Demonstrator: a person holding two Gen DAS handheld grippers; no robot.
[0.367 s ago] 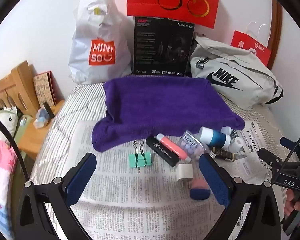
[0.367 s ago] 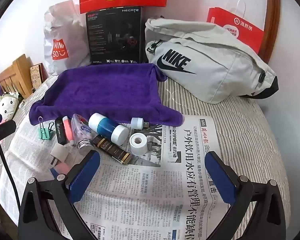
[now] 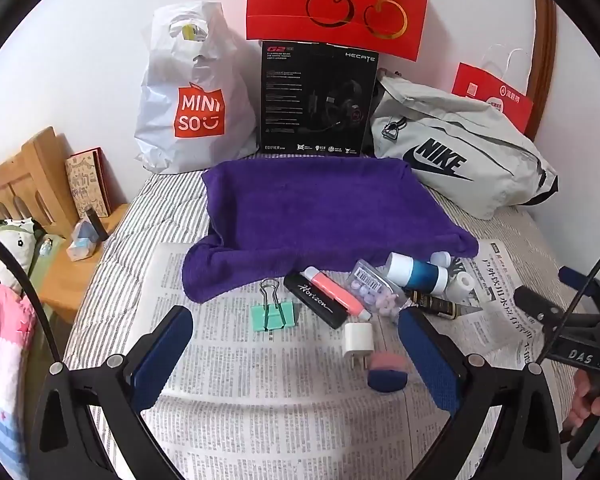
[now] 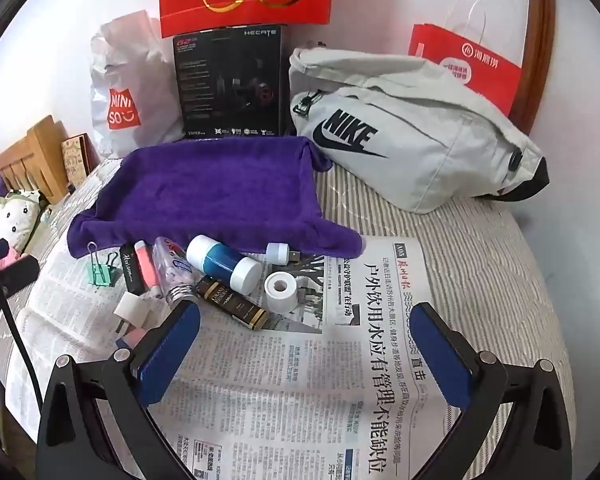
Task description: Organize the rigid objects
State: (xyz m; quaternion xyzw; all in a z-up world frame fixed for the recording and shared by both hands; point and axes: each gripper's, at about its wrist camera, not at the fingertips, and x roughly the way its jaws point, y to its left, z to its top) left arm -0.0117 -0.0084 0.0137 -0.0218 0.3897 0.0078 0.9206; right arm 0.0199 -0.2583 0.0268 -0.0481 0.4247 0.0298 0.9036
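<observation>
In the left wrist view, the left hand-held gripper (image 3: 296, 356) is wide open and holds nothing. It hangs over a sheet of printed newspaper (image 3: 236, 408) spread on a striped bed (image 3: 156, 208). Between its blue fingers (image 3: 162, 356) and a bit ahead lie a mint green metal binder clip (image 3: 273, 312), a flat black bar with white writing (image 3: 315, 300), a thin pink tube (image 3: 336, 292), a small white plug block (image 3: 359, 338) and a round blue and pink pad (image 3: 387, 372). The pad and the plug sit just beside the right finger. Past them is a clear packet of pale pills (image 3: 374, 294). A big purple cloth (image 3: 316, 216) lies behind all these, with bare paper to the left of the clip. At the right edge a hand (image 3: 592, 404) holds the other tool. In the right wrist view, the right hand-held gripper (image 4: 306, 348) is also wide open and empty, over open newspaper. The small things lie ahead and to its left: a white and blue round bottle (image 4: 223, 265), a short white roll (image 4: 281, 292), a dark brown and gold tube (image 4: 233, 307) near the left finger, and a tiny white plug-in light (image 4: 279, 252) at the cloth's edge. To the right the paper and bed are free. A grey fabric bag (image 4: 412, 152) rests at the back.
</observation>
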